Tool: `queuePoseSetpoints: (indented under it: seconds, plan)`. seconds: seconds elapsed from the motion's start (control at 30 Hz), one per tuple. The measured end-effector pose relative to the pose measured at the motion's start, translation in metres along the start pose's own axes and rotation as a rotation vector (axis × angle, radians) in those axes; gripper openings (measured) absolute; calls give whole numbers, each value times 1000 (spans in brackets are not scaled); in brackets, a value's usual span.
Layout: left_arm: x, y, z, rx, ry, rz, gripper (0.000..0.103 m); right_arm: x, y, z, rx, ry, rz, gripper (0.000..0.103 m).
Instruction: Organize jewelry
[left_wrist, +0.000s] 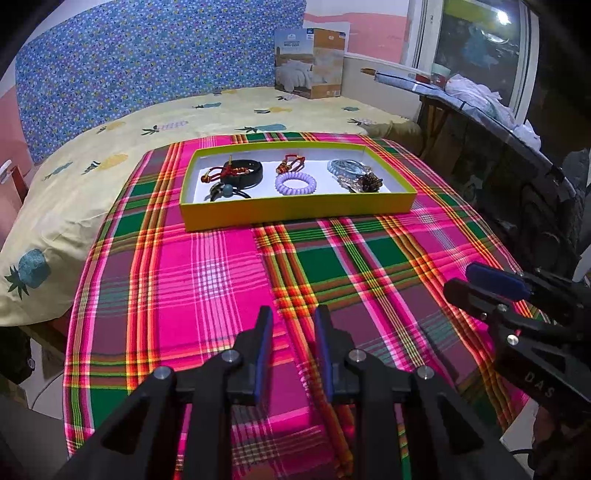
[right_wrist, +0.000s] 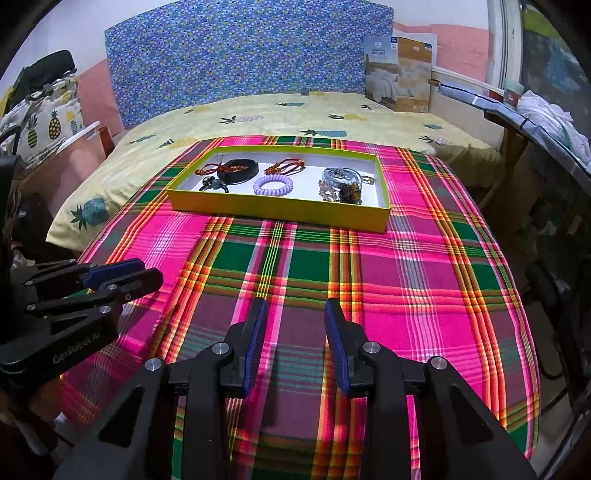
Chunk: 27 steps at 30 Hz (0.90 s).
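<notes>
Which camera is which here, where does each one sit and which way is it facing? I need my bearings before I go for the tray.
Left wrist: sits on the left gripper, looks forward and down over the plaid cloth to the yellow tray; own open fingers low, right gripper at right edge.
Right wrist: sits on the right gripper, same heading; own open fingers low, left gripper at left edge.
Shared: tray, cloth, purple coil band, bed, box at the wall.

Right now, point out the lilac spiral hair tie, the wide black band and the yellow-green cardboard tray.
lilac spiral hair tie (left_wrist: 296, 183), left wrist view, its front coil.
wide black band (left_wrist: 255, 170), left wrist view, outer wall.
yellow-green cardboard tray (right_wrist: 280, 211), right wrist view, near wall.
</notes>
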<state>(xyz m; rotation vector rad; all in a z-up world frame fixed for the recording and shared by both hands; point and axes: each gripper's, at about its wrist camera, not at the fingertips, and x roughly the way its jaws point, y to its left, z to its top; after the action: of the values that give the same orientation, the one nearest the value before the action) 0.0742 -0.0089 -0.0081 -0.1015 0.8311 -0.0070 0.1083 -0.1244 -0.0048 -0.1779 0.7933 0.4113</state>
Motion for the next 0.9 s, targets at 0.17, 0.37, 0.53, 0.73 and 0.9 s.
queuePoseSetpoints:
  seconds: [0.17,0.37,0.53,0.73,0.9]
  plan:
    - [-2,0,-1,-4,-2,3,24,1,0,-1,1,-1,-2,33]
    - [-5,-1,-2,-7,-5,21,24,0,1,-2,1,-4,-2,33]
    - [-6,-1,-3,-9,-1,28,24,-1,1,-2,1,-5,-2,33]
    - [-5,-4,-4,1,3,37,24,-1,1,-2,1,-5,-2,33]
    - [-4,-6,-4,7,5,37,24,-1,1,-2,1,-5,-2,33]
